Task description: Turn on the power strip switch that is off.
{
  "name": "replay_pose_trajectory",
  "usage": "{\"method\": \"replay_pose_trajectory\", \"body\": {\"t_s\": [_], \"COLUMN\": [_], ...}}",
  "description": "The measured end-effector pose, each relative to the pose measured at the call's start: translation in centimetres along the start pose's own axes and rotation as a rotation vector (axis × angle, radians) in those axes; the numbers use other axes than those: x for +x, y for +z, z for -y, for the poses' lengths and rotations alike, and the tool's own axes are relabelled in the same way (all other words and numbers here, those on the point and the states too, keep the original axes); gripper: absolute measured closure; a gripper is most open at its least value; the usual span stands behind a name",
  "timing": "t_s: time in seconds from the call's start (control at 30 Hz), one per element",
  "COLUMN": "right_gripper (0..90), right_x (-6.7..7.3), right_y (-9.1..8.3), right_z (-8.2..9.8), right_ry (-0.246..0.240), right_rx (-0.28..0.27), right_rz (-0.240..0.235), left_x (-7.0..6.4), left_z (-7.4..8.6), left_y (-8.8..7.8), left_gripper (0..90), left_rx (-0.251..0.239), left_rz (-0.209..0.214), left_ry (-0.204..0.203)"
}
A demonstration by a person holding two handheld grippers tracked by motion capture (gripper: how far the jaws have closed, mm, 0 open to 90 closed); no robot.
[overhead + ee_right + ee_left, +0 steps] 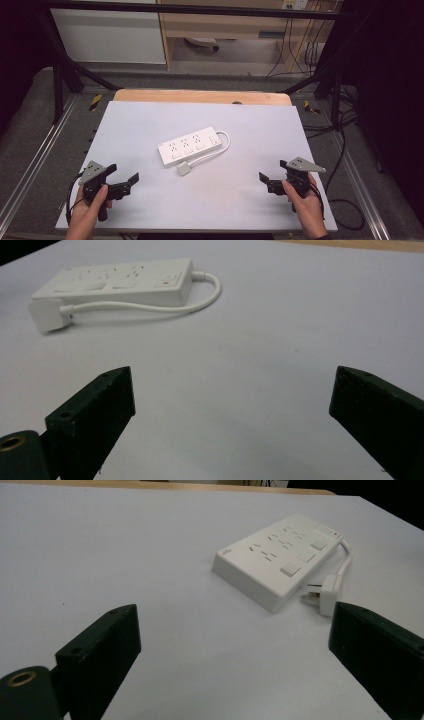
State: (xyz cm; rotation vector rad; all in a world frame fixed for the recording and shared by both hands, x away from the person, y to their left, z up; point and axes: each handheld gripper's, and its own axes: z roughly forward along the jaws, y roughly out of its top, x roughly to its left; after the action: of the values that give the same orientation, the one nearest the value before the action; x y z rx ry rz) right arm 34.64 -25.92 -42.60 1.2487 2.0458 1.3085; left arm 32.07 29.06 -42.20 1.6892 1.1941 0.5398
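On table [150, 125], one power strip [189, 145]

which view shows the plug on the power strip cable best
The left gripper view: the plug lies close, prongs visible, beside the power strip. The right gripper view shows its white body without prongs; the high view shows it small.

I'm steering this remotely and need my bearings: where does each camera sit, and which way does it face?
High view: above the near edge, facing forward and down on the table; both hands, left gripper and right gripper at the bottom.
Left gripper view: low at the table's near left, looking past its open black jaws toward the power strip.
Right gripper view: low at the near right, jaws open, facing the plug.
All three share the power strip, plug and cable.
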Motion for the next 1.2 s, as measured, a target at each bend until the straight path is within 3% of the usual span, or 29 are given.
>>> {"method": "replay_pose_trajectory", "body": {"t_s": [0.27, 0.47, 0.63, 0.87, 1.2], "right_gripper": [5.2, 4.7, 3.8, 6.0, 3.9], "right_x": [0.7, 1.4, 2.1, 3.2, 4.3], "right_y": [0.0, 0.7, 1.3, 1.9, 3.1], "right_z": [-1.3, -2.4, -3.2, -4.9, -6.6], "right_ry": [-0.041, -0.052, -0.057, -0.092, -0.114], "right_rx": [-0.020, -0.012, -0.010, -0.003, -0.021], "right_rz": [0.022, -0.012, -0.035, -0.073, -0.098], "left_x": [0.9, 0.9, 0.5, 0.5, 0.3], "left_z": [0.0, 0.2, 0.2, 0.3, 0.3], "left_y": [0.4, 0.2, 0.0, -0.1, -0.2], "left_gripper": [6.6, 6.6, 6.3, 6.3, 6.3], "left_rx": [0.002, 0.006, 0.004, 0.005, 0.010], "left_rz": [-0.003, 0.000, 0.011, 0.007, 0.007], "left_ry": [0.015, 0.004, 0.028, 0.025, 0.034]}}
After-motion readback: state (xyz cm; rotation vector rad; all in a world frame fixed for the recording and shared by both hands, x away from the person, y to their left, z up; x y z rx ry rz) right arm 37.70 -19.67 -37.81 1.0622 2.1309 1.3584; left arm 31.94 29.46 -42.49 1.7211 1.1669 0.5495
